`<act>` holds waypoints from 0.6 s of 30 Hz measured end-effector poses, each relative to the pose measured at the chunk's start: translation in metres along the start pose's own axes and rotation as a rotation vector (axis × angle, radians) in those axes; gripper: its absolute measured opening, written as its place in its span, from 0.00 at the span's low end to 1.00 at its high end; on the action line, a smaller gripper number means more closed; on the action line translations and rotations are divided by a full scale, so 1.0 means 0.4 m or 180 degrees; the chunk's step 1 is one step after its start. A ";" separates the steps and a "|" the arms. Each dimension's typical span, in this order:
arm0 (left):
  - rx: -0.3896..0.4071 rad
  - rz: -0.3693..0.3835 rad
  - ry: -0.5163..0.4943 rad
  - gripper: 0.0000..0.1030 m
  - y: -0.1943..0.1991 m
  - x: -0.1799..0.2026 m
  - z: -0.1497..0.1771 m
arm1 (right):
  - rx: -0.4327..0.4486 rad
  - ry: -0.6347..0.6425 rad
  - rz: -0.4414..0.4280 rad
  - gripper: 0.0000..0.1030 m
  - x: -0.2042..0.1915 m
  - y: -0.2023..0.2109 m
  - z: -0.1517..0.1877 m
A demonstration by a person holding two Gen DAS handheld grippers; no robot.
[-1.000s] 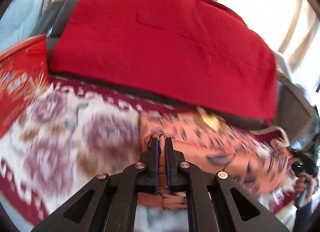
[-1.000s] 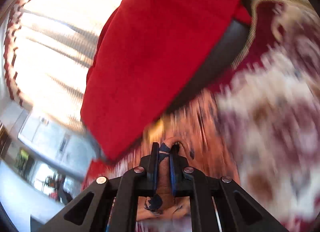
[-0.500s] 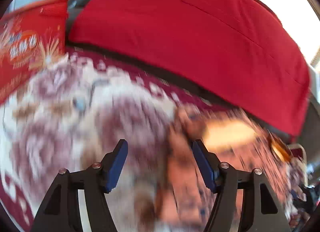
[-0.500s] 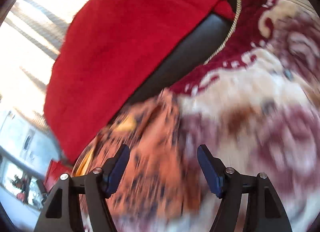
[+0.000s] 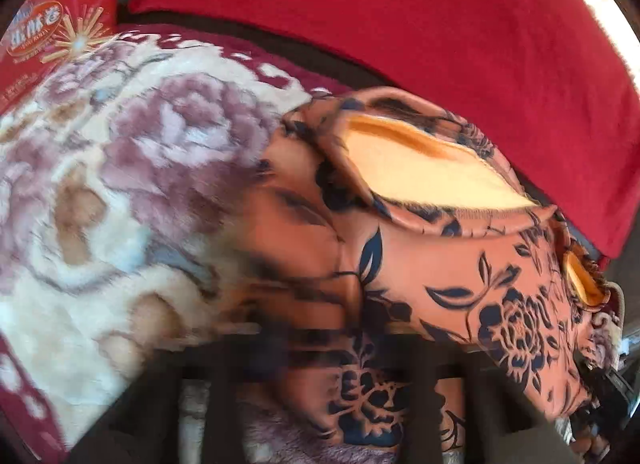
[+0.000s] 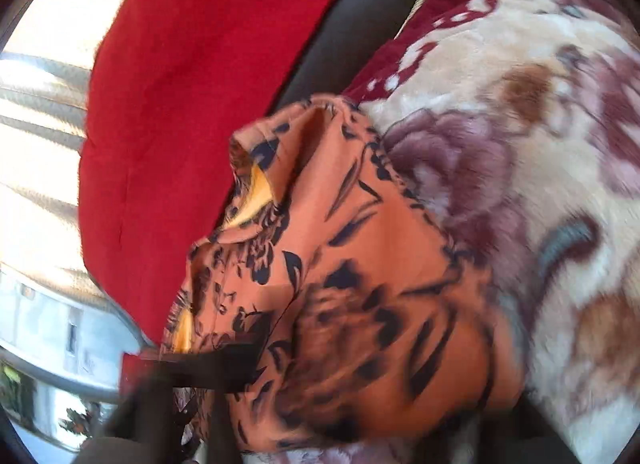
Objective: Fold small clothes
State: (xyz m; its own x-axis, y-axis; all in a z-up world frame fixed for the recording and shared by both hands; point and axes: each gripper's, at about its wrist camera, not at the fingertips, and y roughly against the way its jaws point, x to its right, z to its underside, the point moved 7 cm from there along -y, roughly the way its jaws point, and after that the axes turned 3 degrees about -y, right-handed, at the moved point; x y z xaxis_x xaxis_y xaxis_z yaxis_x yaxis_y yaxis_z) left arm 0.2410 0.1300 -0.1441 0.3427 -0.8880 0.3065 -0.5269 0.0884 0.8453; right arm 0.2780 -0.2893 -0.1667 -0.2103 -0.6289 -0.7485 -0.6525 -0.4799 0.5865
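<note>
While both views smear with motion, the left tool (image 5: 320, 396) and right tool (image 6: 192, 388) sit low over the orange flowered garment (image 5: 460, 276), blurred dark shapes; their grip cannot be told. Half a second ago both gaped wide. The garment lies crumpled on a floral blanket (image 5: 120, 184), a red cushion (image 5: 420, 24) beyond.

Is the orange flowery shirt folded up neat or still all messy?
Still messy. The orange floral garment lies rumpled on the plush flowered blanket, its yellow lining showing at an opening.
</note>
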 end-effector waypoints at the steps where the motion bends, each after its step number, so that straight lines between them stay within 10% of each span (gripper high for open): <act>1: 0.0016 0.0045 0.0008 0.18 0.014 0.004 -0.015 | 0.0040 0.0133 0.0017 0.12 -0.027 0.018 -0.008; 8: 0.0643 0.0318 -0.0253 0.18 0.305 0.029 0.020 | 0.0420 0.0807 -0.0293 0.12 -0.183 0.286 0.079; 15: -0.0082 0.0179 -0.0365 0.44 0.126 -0.122 0.301 | -0.0169 0.0345 0.0269 0.29 0.194 0.288 0.293; 18: 0.0028 0.0309 -0.0440 0.45 0.173 -0.137 0.277 | -0.0107 0.0157 0.0006 0.41 0.250 0.346 0.295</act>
State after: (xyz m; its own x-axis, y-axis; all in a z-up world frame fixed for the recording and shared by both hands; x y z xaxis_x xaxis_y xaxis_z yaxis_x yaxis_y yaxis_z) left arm 0.0998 0.1347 -0.1508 0.1800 -0.9292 0.3229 -0.5593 0.1734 0.8107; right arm 0.0807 -0.3464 -0.1968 -0.1750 -0.6589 -0.7316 -0.6270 -0.4984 0.5988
